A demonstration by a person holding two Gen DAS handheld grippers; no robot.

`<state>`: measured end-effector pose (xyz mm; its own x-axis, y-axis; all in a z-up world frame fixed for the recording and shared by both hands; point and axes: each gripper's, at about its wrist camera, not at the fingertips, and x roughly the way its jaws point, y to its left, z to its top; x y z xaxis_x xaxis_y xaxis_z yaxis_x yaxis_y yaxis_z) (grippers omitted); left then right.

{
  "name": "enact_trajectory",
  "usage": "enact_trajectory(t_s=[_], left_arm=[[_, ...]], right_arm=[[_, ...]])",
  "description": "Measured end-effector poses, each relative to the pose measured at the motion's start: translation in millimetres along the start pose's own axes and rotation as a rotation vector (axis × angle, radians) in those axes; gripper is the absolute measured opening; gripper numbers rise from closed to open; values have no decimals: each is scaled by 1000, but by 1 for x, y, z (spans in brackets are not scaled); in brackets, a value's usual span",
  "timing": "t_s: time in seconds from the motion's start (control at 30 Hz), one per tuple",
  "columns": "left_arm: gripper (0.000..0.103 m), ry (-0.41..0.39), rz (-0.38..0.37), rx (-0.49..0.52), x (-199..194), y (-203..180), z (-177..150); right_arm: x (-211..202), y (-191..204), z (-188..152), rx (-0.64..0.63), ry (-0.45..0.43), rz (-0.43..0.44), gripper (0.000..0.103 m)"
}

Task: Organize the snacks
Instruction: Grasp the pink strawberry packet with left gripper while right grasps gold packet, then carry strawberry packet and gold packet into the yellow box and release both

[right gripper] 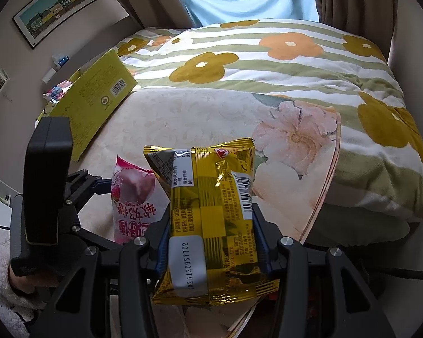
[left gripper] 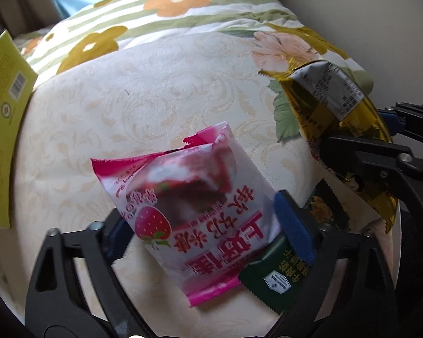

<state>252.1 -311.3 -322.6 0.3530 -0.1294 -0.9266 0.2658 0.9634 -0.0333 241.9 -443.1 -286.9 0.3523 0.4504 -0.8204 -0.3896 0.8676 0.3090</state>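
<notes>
The gold snack packet (right gripper: 211, 219) at lower centre is crinkled, glossy foil-like film that catches the light. The pink strawberry packet (left gripper: 189, 211) is smooth plastic film with a softer sheen. The cream bed cover (left gripper: 127, 107) is matt woven cloth; the flowered quilt (right gripper: 268, 64) above is soft, matt fabric. The yellow-green box (right gripper: 96, 104) at left looks like matt card.

Black gripper (right gripper: 211, 242) frames — blue pads (left gripper: 294, 226), silver screws.
</notes>
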Motion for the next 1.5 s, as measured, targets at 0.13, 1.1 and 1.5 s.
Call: enact_trajectory(t_s=[0.13,1.1,1.5], left_arm=[[57,-12,-40,8,-6,7,2],[34,-194,-164,-117,-118,76,24],[34,-362,-123,-175,-221,165,39]], right_arm=[[0,0,-2,9,-2,1,45],[-51,59,35,10,-131,-99,45],[-83,161,112,-99,-248,-106,45]])
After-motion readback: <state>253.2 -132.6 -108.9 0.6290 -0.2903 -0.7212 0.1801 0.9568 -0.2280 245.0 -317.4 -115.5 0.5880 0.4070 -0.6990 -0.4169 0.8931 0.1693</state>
